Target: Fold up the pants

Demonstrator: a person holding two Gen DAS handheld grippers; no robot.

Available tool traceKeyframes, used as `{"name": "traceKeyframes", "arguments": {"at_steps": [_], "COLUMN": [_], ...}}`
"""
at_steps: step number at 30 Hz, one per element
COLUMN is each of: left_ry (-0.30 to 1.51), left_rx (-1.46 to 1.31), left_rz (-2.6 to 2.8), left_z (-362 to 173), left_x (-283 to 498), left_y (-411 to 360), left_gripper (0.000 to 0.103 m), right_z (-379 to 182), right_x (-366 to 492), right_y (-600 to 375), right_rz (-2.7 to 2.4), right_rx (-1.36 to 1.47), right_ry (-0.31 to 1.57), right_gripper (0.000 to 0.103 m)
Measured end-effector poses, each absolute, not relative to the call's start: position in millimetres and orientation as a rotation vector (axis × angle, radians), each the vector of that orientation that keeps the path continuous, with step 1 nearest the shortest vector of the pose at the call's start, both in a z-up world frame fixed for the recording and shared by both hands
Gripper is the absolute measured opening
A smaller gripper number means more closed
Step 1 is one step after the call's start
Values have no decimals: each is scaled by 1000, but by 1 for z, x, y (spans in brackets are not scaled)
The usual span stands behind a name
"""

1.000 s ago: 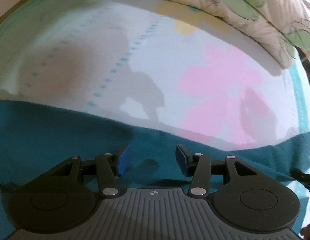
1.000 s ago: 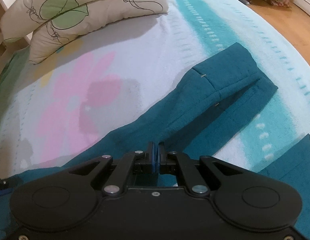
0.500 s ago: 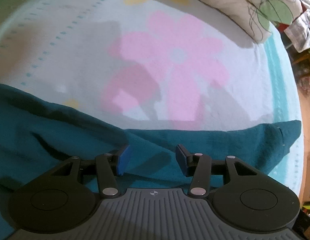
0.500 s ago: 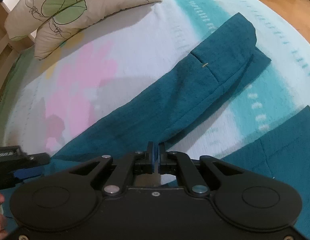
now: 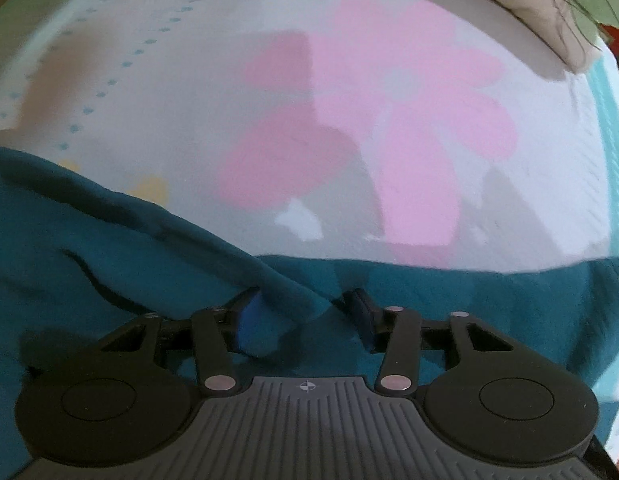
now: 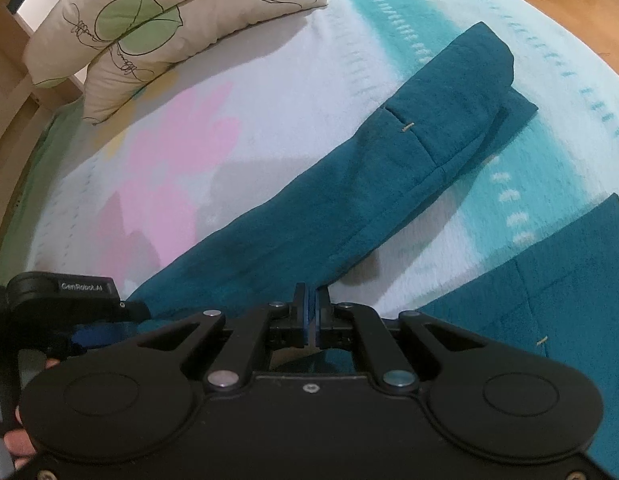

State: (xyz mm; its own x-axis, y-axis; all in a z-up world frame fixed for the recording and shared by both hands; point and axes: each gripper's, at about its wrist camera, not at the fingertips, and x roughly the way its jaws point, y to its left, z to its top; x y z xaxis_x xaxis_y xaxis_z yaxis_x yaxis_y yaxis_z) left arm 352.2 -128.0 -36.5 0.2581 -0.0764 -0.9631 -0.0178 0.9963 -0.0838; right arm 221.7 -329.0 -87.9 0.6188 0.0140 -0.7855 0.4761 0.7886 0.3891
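Closing my left fingers (image 5: 303, 316) round a raised ridge of the teal fleece pants (image 5: 109, 264), newly reached; right fingers (image 6: 311, 318) clamped shut on the cloth, readying the fold.

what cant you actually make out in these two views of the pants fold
- Left wrist view: the left gripper is closing around a ridge of the teal pants; whether the pads touch it is unclear. The picture is blurred.
- Right wrist view: the right gripper is shut; its own body hides whether any fabric is pinched.
- Right wrist view: the nearer pant leg is cut off by the frame edge.
- Left wrist view: the pillow is cut off at the top.
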Motion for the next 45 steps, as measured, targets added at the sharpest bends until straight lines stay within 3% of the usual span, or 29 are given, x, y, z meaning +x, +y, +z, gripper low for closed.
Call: {"name": "traceKeyframes", "arguments": {"at_steps": [1,3,10,15,22,25,27,29,38,45], "left_ry": [1301,1274,1073,1005,1179,1252,1256,1251,1244,1262], "left_rx": [-62,-36,7,-5,72,80,77,92,114,122], "left_rz": [-37,-49,-80,-132,-147,-129,-129,-121,-158,-161], "left_z": [-36,-30,31,49,-22,-53,-59,-60,-69,-75], "left_x": [352,347,272,188,108,107,112,117,122,115], "left_y": [-127,-125,-112,-95,-88,-90,-91,-94,-86,-76], "left_gripper": [10,3,3,3,3,3,3,3,3,3], "right_z": [-87,-83,-48,-43,-89,-100,-95,-84,-89,-118], "right_x": [222,219,178,126,92,92,86,76,57,95], "right_y": [-329,-327,-312,-302,-296,-304,-315,-330,-417,-415], "right_rz": [-284,-272,-255,-226,-225,-222,-213,-248,-516,-498], "right_rx": [624,632,582,560,560,635,699,709,663,769], "right_ry": [870,858,814,893,1117,1151,1119,1065,914,905], "right_gripper": [7,7,7,7,8,15,25,28,30,30]}}
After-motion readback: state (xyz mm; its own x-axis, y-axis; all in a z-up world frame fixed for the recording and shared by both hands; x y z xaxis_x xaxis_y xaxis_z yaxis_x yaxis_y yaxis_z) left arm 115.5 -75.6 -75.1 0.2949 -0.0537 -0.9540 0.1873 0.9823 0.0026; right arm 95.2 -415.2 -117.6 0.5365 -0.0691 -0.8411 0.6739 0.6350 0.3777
